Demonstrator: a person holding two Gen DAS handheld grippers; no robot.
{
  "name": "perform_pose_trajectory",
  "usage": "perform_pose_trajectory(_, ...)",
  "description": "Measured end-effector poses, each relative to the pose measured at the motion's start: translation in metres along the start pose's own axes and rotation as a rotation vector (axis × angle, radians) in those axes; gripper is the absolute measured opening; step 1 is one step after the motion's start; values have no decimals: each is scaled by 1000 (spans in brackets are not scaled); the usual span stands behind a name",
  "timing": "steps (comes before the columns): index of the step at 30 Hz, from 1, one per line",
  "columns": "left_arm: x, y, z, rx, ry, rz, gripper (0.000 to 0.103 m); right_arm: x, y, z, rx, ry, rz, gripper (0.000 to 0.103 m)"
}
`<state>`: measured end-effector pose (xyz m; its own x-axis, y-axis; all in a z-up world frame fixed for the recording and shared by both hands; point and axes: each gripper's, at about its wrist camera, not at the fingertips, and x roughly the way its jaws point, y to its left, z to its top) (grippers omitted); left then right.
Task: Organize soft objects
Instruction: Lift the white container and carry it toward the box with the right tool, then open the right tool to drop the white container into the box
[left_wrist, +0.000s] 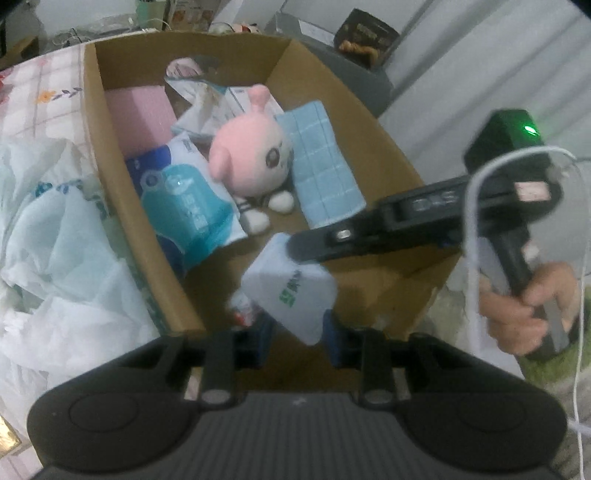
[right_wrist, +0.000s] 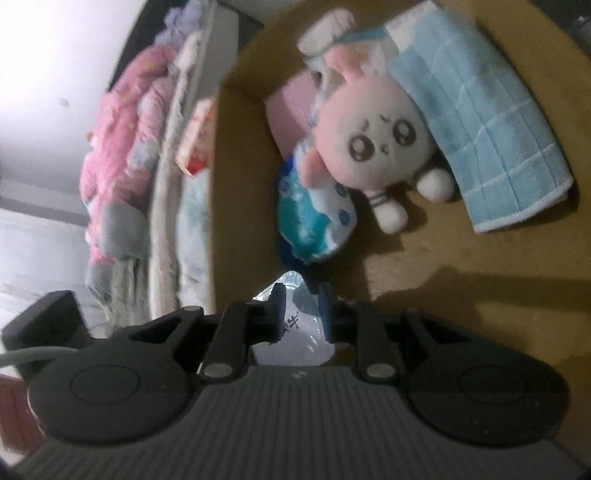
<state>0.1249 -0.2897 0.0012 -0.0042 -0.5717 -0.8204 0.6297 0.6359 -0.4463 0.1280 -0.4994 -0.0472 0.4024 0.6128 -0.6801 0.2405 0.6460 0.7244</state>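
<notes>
A cardboard box holds a pink plush rabbit, a blue towel and tissue packs. Over its near end, the left gripper and right gripper each pinch 1 white tissue packet.

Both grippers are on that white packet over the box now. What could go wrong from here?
1. The left gripper pinches only a corner of the white packet; its slick wrap may slip out if either side lets go unevenly.
2. The packet hangs over the cardboard box's near end; released here, it might land on the small red-and-white item.
3. The right gripper reaches across the box's open floor, so lowering further may bump the blue towel or pink plush rabbit.
</notes>
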Motion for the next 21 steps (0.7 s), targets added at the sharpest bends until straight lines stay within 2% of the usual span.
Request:
perform_pose_trajectory(4,-4,-3,-2,10,-4,-9,35,20,-9,3,3,60,-61,21)
perform_pose_trajectory(6,-7,-6,-1,19,-12,-17,35,26,-12,3,9,71,-53,21)
perform_pose_trajectory(11,-21,-7,-4,34,-60,-19,36,25,-8,5,-6,52,-56,21)
perform_pose_trajectory(14,-35,-5,-7,43,-105,-14,41,23,-5,5,-9,36,-59,21)
perform_pose_trajectory(17,-54,-2,-13,52,-159,5,50,13,-1,2,-12,-5,-37,24)
perform_pose_trajectory(21,-77,6,-25,47,-254,52,70,-10,13,-11,-53,-115,-5,34)
